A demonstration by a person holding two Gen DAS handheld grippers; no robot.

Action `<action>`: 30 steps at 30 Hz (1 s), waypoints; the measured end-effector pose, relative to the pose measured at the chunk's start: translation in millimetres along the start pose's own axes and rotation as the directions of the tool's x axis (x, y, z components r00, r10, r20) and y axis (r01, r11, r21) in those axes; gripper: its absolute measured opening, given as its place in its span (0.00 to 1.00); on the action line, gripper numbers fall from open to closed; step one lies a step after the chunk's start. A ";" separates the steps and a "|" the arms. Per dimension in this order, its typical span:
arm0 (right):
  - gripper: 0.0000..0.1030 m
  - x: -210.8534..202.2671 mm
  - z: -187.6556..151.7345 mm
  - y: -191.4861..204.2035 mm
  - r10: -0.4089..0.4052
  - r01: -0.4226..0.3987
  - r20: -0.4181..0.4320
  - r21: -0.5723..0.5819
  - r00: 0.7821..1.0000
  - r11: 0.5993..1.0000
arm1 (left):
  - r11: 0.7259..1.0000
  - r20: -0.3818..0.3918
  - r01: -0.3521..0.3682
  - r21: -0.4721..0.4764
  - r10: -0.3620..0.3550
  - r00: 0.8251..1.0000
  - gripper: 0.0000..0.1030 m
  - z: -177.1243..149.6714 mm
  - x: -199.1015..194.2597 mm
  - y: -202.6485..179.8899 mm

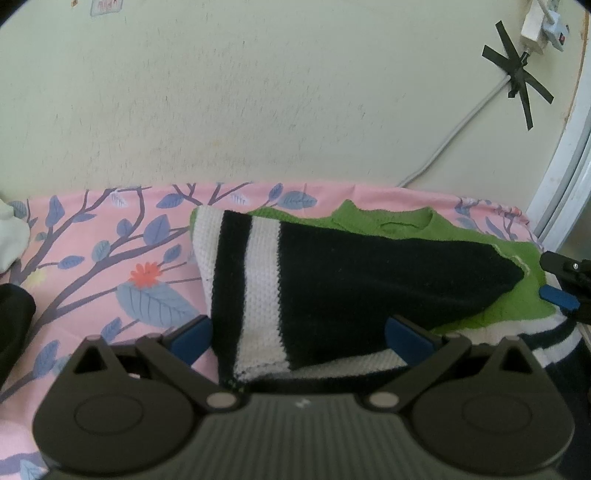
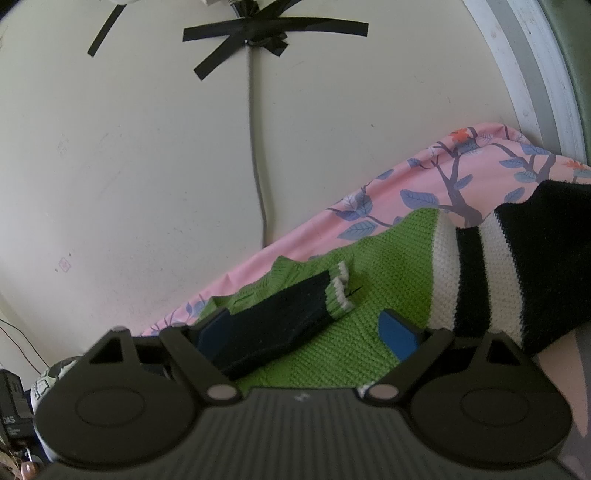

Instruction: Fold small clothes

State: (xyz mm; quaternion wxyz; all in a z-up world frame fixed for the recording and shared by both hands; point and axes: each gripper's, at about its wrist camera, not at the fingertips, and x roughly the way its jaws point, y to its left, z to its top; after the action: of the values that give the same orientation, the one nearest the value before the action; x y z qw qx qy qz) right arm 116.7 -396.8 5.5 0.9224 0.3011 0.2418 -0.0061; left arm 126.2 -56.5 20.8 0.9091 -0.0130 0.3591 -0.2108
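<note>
- Behind the work surface stood a cream, scuffed wall, with a grey cable running down it from a white plug, fixed by crossed strips of black tape.
- Left wrist view: a pink sheet printed with blue leaves, dark branches and a small red flower covered the surface, smooth and flat.
- On it lay a knitted sweater, coarse waffle-textured, green in the body with broad black and white bands; a black-and-white part was folded over the green, tapering to a point toward the right.
- The left gripper stood with its blue-padded fingers spread wide on either side of the folded flap's near edge, not pinching it.
- At the right edge the other gripper's black tip and blue pad showed beside the sweater's green hem.
- Right wrist view: the same wall, cable and tape filled the upper half, with a white frame curving at right.
- The sweater lay on the pink sheet, its black sleeve with a green, white-edged ribbed cuff laid across the green chest.
- The right gripper was spread apart, one blue pad beside the sleeve, the other over green knit, grasping nothing.
</note>
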 end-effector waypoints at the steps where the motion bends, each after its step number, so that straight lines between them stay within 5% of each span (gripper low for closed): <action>1: 0.83 -0.1 0.1 -0.2 0.000 0.000 0.000 0.000 1.000 1.000 | 1.000 -0.005 0.001 -0.003 -0.001 1.000 1.00 0.1 0.9 0.6; 30: 0.84 -0.2 -0.2 0.1 0.000 0.000 0.001 0.001 1.000 1.000 | 1.000 -0.030 -0.004 0.011 0.005 1.000 1.00 0.0 6.3 0.5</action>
State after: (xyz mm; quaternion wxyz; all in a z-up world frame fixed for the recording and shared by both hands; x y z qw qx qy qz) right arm 116.5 -396.6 5.6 0.9224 0.3016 0.2414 -0.0061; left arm 130.5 -58.5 16.6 0.9041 -0.0043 0.3717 -0.2108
